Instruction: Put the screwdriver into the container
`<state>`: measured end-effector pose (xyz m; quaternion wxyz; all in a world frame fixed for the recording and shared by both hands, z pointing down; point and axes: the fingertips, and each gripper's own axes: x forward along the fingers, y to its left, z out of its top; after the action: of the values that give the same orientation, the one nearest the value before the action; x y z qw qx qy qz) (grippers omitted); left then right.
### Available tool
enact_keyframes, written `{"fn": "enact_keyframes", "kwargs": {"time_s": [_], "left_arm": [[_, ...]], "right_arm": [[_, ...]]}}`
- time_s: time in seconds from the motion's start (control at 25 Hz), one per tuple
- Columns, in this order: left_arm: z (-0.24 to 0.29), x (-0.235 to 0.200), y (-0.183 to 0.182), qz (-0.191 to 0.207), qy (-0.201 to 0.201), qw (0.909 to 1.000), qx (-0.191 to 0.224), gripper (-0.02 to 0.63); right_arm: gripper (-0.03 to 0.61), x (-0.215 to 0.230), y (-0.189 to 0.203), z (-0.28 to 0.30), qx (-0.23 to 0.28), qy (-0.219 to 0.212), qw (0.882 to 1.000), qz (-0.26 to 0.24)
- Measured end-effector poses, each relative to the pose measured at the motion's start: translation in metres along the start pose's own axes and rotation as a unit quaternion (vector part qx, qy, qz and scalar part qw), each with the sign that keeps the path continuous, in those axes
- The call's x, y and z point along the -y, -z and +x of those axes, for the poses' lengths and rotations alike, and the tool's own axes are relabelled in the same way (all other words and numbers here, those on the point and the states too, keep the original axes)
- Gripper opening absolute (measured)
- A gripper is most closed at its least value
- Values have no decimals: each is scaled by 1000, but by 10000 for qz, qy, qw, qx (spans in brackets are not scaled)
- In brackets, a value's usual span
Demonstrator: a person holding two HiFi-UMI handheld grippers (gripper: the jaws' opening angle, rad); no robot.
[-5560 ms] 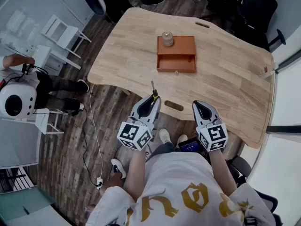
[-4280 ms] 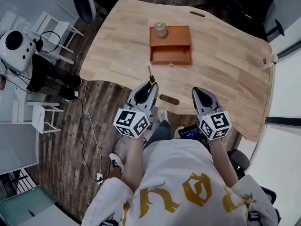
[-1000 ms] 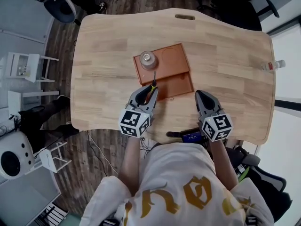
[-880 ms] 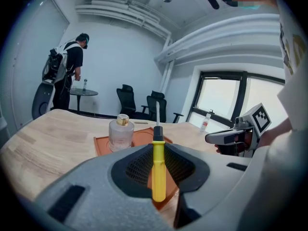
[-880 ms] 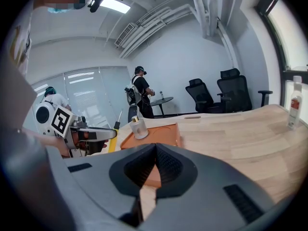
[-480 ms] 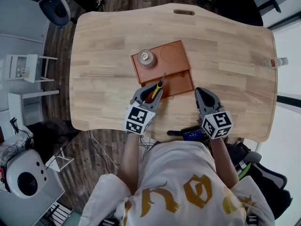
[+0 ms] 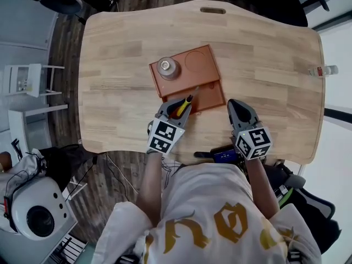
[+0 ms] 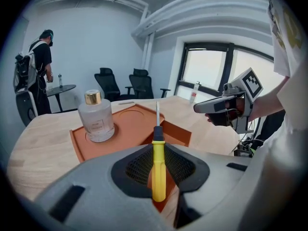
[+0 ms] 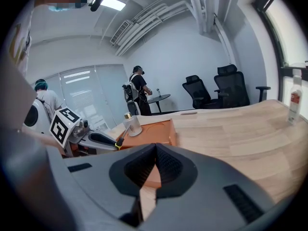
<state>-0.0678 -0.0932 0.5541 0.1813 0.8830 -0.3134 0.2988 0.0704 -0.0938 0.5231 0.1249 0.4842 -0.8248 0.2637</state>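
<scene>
My left gripper (image 7: 177,105) is shut on a screwdriver (image 7: 186,104) with a yellow handle (image 8: 158,170). Its metal shaft (image 8: 157,113) points up and right over the front open compartment of the orange container (image 7: 208,95). The container (image 8: 134,129) has a raised deck that carries a glass bottle (image 7: 168,66) with a gold cap and a round recess. My right gripper (image 7: 240,108) is shut with nothing in it, to the right of the container near the table's front edge. In the right gripper view, its jaws (image 9: 155,147) meet, and the container (image 9: 154,133) and the left gripper (image 9: 98,139) lie ahead to the left.
The wooden table (image 7: 264,54) carries a small bottle (image 7: 320,70) at its far right edge. A dark phone-like device (image 7: 224,157) sits at the person's waist. Office chairs (image 8: 139,83) and a standing person (image 8: 39,76) are beyond the table.
The person has come up to the table. My left gripper has carried the screwdriver forward to the container and tilted its tip to the right. The right gripper stayed shut alongside.
</scene>
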Motion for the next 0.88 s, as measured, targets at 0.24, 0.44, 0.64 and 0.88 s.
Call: {"fn": "enact_keyframes", "kwargs": {"time_s": [0.24, 0.44, 0.64, 0.88], "left_arm": [[6, 0, 6, 55, 67, 9997, -249, 74], [14, 1, 9, 190, 159, 9985, -489, 74], [19, 1, 13, 269, 272, 9968, -709, 74], [21, 3, 22, 364, 378, 9929, -1068, 74]], "right_arm": [[11, 2, 2, 2, -36, -1, 10000, 16], [11, 7, 5, 3, -60, 3, 10000, 52], [11, 10, 7, 3, -89, -2, 9999, 78], [11, 9, 11, 2, -109, -14, 9999, 123]]}}
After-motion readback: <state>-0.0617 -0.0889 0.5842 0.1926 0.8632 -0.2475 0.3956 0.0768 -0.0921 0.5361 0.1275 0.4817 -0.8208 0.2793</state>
